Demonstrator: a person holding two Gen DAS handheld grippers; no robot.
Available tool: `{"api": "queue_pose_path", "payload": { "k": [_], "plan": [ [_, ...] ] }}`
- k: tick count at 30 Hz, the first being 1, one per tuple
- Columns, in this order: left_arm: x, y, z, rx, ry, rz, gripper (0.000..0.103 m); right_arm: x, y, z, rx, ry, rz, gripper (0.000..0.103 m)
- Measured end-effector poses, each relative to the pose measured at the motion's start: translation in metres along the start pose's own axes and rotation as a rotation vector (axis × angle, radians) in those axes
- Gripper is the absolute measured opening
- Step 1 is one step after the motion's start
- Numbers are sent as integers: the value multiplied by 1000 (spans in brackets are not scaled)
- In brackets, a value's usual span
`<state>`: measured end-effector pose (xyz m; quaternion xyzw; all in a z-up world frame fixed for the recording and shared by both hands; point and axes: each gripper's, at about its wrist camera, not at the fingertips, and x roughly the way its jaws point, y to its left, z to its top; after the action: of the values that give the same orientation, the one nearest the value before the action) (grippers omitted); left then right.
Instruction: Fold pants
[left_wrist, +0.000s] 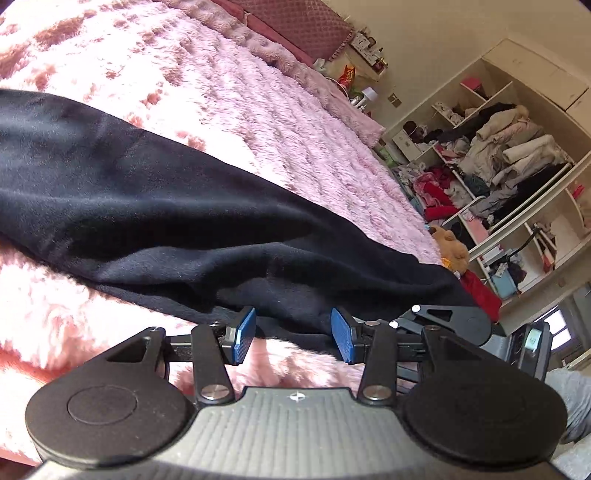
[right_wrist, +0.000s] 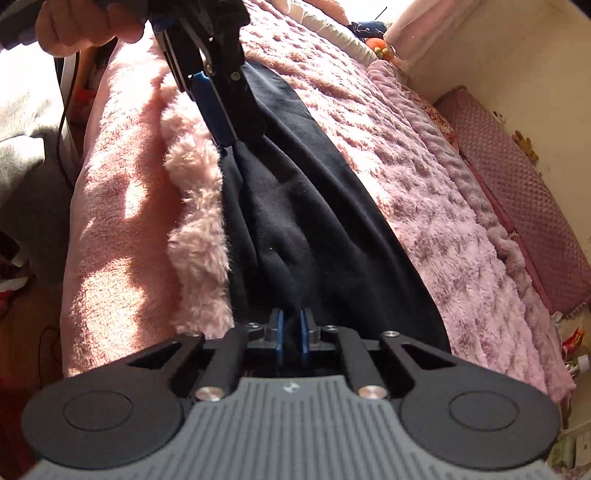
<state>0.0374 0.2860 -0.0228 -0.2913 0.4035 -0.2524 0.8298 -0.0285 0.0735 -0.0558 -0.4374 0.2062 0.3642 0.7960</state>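
Bedding first: a fluffy pink blanket (left_wrist: 258, 110) covers the whole bed, patched with sun, and a quilted dusty-rose headboard cushion (right_wrist: 524, 206) runs along the cream wall beyond it. Across the room stands an open white wardrobe (left_wrist: 517, 122), its shelves stuffed with heaped coats and clothes. A brown soft toy (left_wrist: 452, 245) sits at the bed's far edge below it.

On the blanket lie the black pants (left_wrist: 147, 206), stretched out long and narrow near the side of the bed, the fabric soft and slightly rumpled, with a shallow fold running down the middle in the right wrist view (right_wrist: 303, 229).

The right gripper (right_wrist: 291, 332) is at one end of the garment, its blue pads (right_wrist: 306, 334) drawn nearly together with a pinch of black cloth caught between them. The left gripper (left_wrist: 293, 332) is at the other end, blue pads (left_wrist: 245, 330) spread wide apart, low over the hem edge where black cloth meets pink pile; nothing is held between them. From the right wrist camera that same tool (right_wrist: 225, 122) comes in from the top, tip down at the far end of the pants, and the person's left hand (right_wrist: 85, 26) grips its handle at the upper corner.
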Motion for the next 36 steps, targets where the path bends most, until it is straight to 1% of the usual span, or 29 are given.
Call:
{"api": "queue_pose_path", "payload": {
  "k": [1,2,6,7,8,10,11,12,15,16,19,20,21,22,23,24,25,27,29,31,32,33,34,35,36],
  "plan": [
    [1,-2,-4,-32,-2,-26,51,-1,5,-1,-37,-14,-39,0],
    [2,-2,-7,-58,-5,-42,51,-3,9,-1,-64,-21,-53,0],
    [13,3,-15,-209,-19,-120,50,-14,11,-6,-82,-54,-33,0],
    [17,6,-15,-240,-18,-125,51,-17,12,-7,-94,-62,-36,0],
    [22,10,-14,-268,-19,-116,51,-22,14,-8,-105,-70,-36,0],
    [30,20,-12,-321,-24,-63,50,-25,13,-10,-106,-78,-25,0],
    [31,24,-12,-344,-33,-45,48,-26,12,-11,-101,-83,-18,0],
    [34,29,-13,-381,-49,-43,43,-28,10,-13,-93,-87,-14,0],
    [34,40,-13,-441,-76,-81,43,-30,6,-15,-68,-93,10,0],
    [32,41,-12,-444,-94,-75,43,-32,6,-16,-61,-104,12,0],
    [21,44,-11,-449,-189,-6,43,-33,2,-17,3,-134,23,0],
    [18,47,-11,-471,-218,13,43,-31,1,-18,20,-130,31,0],
    [17,51,-12,-499,-241,29,40,-30,3,-19,17,-132,29,0],
    [16,55,-13,-529,-263,58,28,-30,4,-19,10,-139,21,0],
    [17,57,-13,-537,-276,106,21,-32,8,-21,2,-149,10,0],
    [18,57,-13,-530,-281,171,8,-33,9,-22,4,-155,9,2],
    [20,57,-13,-521,-282,209,7,-36,9,-23,10,-163,14,6],
    [18,57,-14,-541,-296,218,6,-44,9,-26,20,-176,15,8],
    [12,52,-14,-513,-327,266,6,-56,5,-34,41,-169,-12,8],
    [0,40,-11,-446,-386,376,11,-66,-1,-45,67,-140,-35,9],
    [-7,35,-11,-411,-417,426,11,-72,-5,-52,80,-123,-50,10],
    [-13,29,-11,-376,-447,479,14,-78,-8,-60,90,-106,-68,12],
    [-17,24,-11,-346,-471,523,19,-83,-11,-67,98,-86,-83,18],
    [-22,19,-12,-312,-495,568,22,-88,-14,-75,105,-56,-93,21],
    [-25,15,-12,-292,-510,593,28,-90,-16,-81,108,-36,-100,25]
  ]
}}
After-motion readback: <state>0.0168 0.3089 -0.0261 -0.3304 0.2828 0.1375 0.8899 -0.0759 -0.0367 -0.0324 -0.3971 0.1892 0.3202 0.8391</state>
